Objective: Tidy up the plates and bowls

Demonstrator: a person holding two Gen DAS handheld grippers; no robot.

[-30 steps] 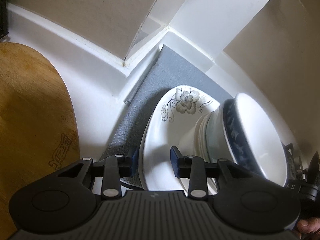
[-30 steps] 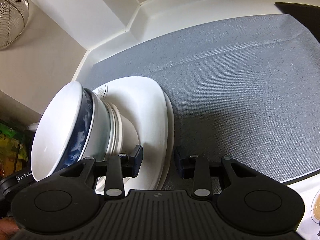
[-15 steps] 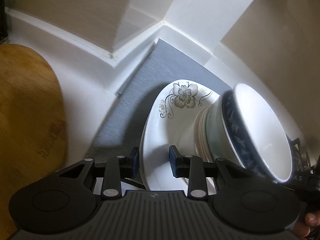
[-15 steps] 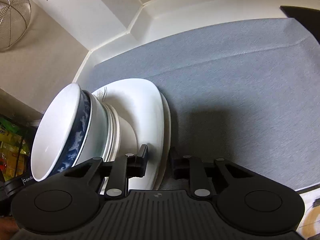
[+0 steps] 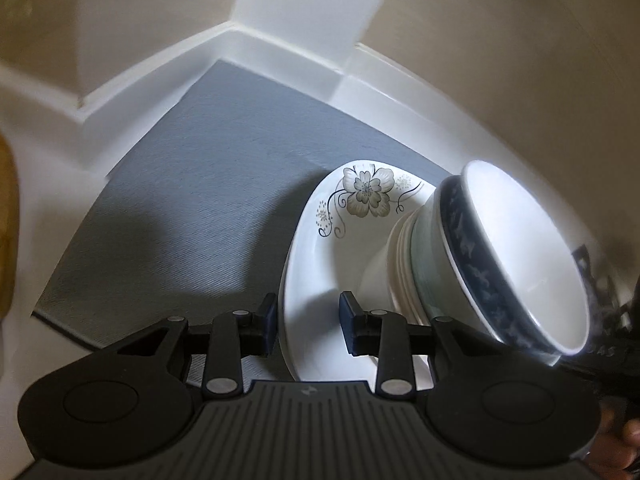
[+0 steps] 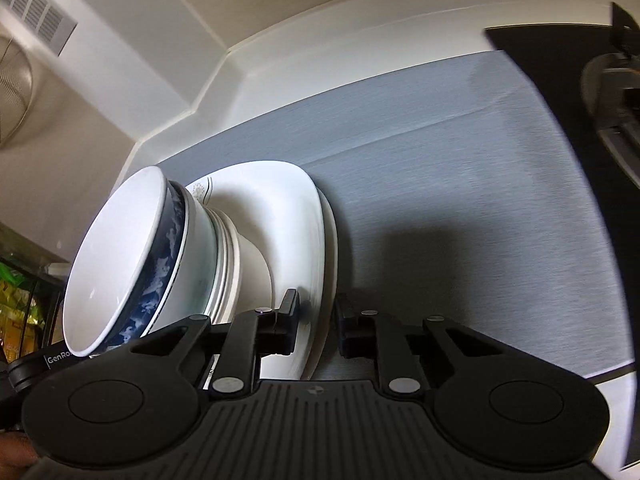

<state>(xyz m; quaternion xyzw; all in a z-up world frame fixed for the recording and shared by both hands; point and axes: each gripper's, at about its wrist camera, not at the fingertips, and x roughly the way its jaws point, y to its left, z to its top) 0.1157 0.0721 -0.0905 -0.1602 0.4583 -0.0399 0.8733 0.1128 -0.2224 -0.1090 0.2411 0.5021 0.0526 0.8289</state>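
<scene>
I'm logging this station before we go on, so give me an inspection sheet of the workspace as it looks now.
Surface: grey mat on a white counter.
Job's things: stack of plates, the top one flowered, carrying nested bowls, the top bowl blue-banded; the stack appears tilted.
Clutter: nothing seen on the mat.
Grippers: left gripper clamps one edge of the plates; right gripper has just been closing, its jaws on the opposite edge.
Cables: nothing seen.
Surroundings: cream walls, wall vent, wire strainer, dark stove, wooden board.
</scene>
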